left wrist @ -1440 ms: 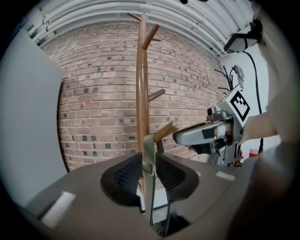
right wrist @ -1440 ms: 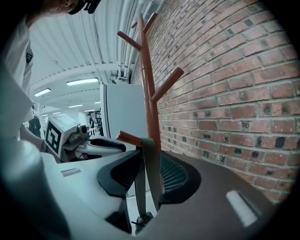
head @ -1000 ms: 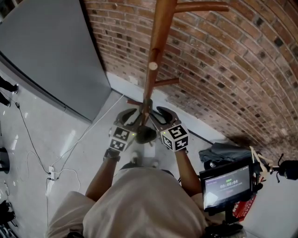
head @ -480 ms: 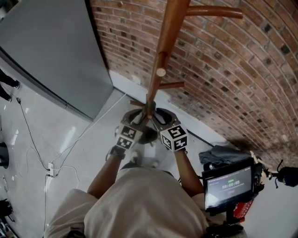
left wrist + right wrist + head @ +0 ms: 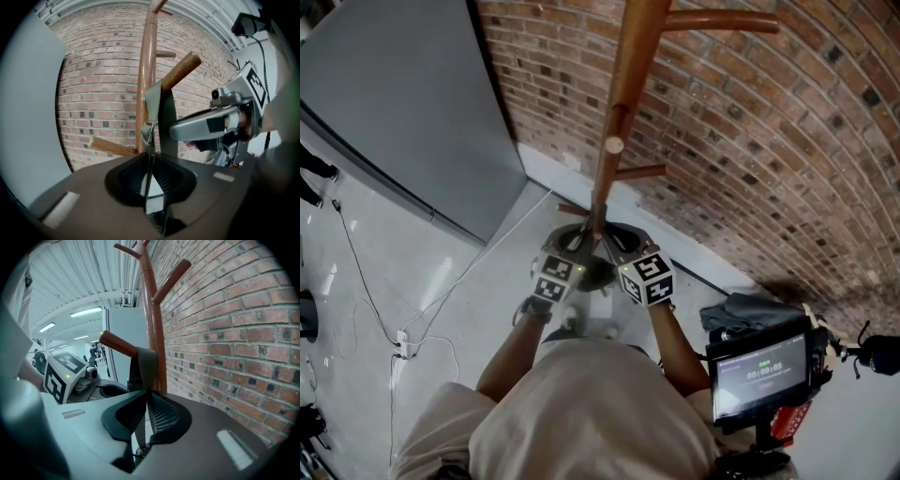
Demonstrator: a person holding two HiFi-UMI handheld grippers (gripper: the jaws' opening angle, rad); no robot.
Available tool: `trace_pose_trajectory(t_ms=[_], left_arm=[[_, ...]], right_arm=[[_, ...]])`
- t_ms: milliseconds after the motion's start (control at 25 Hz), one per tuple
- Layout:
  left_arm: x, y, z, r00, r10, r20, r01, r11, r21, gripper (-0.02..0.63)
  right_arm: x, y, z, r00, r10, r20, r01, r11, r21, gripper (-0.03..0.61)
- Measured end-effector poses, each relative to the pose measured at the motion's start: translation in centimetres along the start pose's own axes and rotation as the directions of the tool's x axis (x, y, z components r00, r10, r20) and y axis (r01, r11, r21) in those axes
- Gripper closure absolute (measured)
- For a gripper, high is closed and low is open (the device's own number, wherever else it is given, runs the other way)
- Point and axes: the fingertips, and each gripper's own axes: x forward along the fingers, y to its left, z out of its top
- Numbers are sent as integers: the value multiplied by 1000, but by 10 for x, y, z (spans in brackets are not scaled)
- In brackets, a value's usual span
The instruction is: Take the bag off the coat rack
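A wooden coat rack [image 5: 623, 94] stands against the brick wall. A dark bag [image 5: 598, 273] hangs low on it by a grey-green strap [image 5: 163, 110] looped over a peg [image 5: 180, 70]. My left gripper [image 5: 151, 157] is closing on one run of the strap, near its metal buckle [image 5: 148, 133], and the pads press the webbing. My right gripper [image 5: 146, 401] is closing on the other run of the strap [image 5: 142, 363] just below the peg [image 5: 117, 344], pads against it. In the head view both grippers [image 5: 578, 242] [image 5: 614, 244] flank the pole above the bag.
The brick wall [image 5: 750, 141] is right behind the rack, and a grey panel [image 5: 394, 103] stands to the left. A white cable [image 5: 366, 281] runs over the floor to a plug block [image 5: 406, 352]. A dark cloth [image 5: 750, 305] and a screen [image 5: 757, 372] are at the right.
Both grippers have moved inward to the pole and their jaws have narrowed onto the bag's strap. The head view has shifted slightly.
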Motion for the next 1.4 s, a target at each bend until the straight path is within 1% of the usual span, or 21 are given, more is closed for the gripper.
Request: trace_pose_trajectory(t_ms=[40,160,360,640,1240,1400], left_arm=[[0,0,0,1000,0,0,0,1000,-4,577],[-1,-2,-1,1000,-7,-1,7,1000,-20,584],[-6,-5,-3,1000,-16,-13,16,998,-55,594],[-14,-5,-3,1000,-9,-13,7,995,-96,595],[-31,-1,-1,1000,11,-5,-11,992,-130,597],[-38,1,8,999,25,21,-21,990,-142,597]], right_arm=[[-1,0,0,1000,-2,-2,2,1000,-4,567],[-2,1,0,1000,1,-18,-1,1000,-4,571],[-9,2,1,999,20,-31,-19,1000,25,571],[-15,3,5,999,44,-10,-43,996,75,571],[-29,5,18,998,55,19,-57,994,94,571],[-35,7,26,998,56,37,-59,993,98,571]])
